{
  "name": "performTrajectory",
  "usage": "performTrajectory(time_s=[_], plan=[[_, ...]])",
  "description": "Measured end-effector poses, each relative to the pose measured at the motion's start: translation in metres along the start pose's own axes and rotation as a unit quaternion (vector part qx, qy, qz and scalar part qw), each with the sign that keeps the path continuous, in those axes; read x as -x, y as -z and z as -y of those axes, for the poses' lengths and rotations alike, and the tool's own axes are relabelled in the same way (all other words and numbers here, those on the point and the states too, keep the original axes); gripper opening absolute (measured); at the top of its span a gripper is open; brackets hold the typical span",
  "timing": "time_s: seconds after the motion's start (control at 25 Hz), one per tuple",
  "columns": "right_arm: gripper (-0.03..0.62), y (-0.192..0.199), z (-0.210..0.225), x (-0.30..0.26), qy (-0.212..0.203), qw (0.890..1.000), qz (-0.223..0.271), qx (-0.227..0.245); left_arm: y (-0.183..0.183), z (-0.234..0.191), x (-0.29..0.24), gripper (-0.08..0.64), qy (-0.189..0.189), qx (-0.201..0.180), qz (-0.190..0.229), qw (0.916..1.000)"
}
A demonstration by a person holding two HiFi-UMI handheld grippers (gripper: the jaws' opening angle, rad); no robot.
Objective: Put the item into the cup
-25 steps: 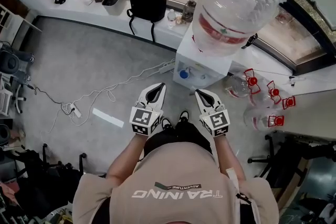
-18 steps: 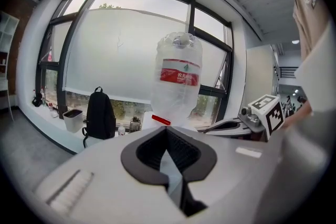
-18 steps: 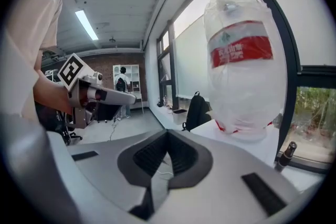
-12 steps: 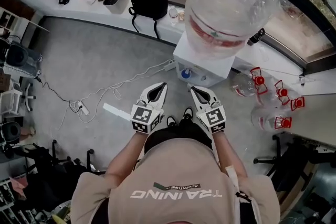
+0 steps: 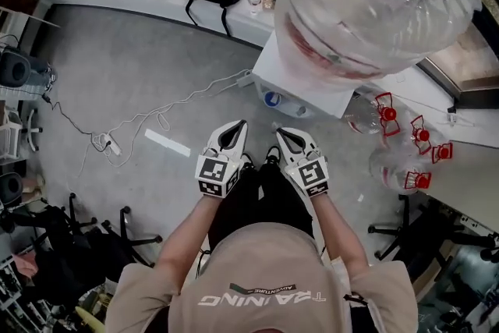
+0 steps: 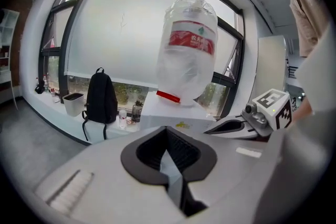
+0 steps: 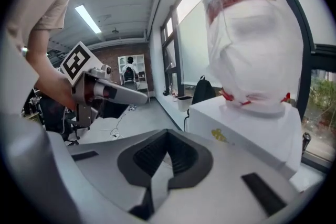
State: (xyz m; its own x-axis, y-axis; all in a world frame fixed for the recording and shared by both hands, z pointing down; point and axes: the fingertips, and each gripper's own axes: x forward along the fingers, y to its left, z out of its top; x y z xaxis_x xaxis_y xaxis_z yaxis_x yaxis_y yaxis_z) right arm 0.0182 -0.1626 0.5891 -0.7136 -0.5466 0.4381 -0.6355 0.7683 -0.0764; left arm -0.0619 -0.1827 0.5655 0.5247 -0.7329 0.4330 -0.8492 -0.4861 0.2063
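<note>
White dispenser [image 5: 312,86] ahead | left hand-held gripper [image 5: 237,125], right hand-held gripper [image 5: 280,132] seemingly closed

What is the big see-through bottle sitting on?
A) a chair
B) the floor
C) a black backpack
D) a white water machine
D: the big bottle stands upside down on top of the white water machine, as the head view and both gripper views show.
</note>
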Motion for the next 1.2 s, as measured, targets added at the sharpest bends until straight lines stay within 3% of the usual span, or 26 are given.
performTrajectory(time_s=[0.28,0.48,0.64,0.84,1.2], plan=[[0.011,0.058,0.004,-0.055,0.012,1.000,-0.023,-0.010,0.059,-0.041,-0.033,0.008,-0.019,0.015,-0.014,0.9996],[0.011,0.103,0.013,-0.092,0.031,0.999,-0.027,-0.016,0.117,-0.059,-0.055,0.008,-0.049,-0.009,-0.031,0.9983],[0.011,0.138,0.028,-0.114,0.063,0.997,-0.039,-0.034,0.147,-0.060,-0.071,0.006,-0.041,-0.025,-0.041,0.9980],[0.011,0.169,0.058,-0.134,0.104,0.992,-0.048,-0.051,0.170,-0.056,-0.087,0.006,-0.023,-0.016,-0.050,0.9984],[0.011,0.179,0.098,-0.164,0.127,0.989,-0.034,-0.062,0.192,-0.049,-0.105,0.007,-0.002,-0.007,-0.057,0.9984]])
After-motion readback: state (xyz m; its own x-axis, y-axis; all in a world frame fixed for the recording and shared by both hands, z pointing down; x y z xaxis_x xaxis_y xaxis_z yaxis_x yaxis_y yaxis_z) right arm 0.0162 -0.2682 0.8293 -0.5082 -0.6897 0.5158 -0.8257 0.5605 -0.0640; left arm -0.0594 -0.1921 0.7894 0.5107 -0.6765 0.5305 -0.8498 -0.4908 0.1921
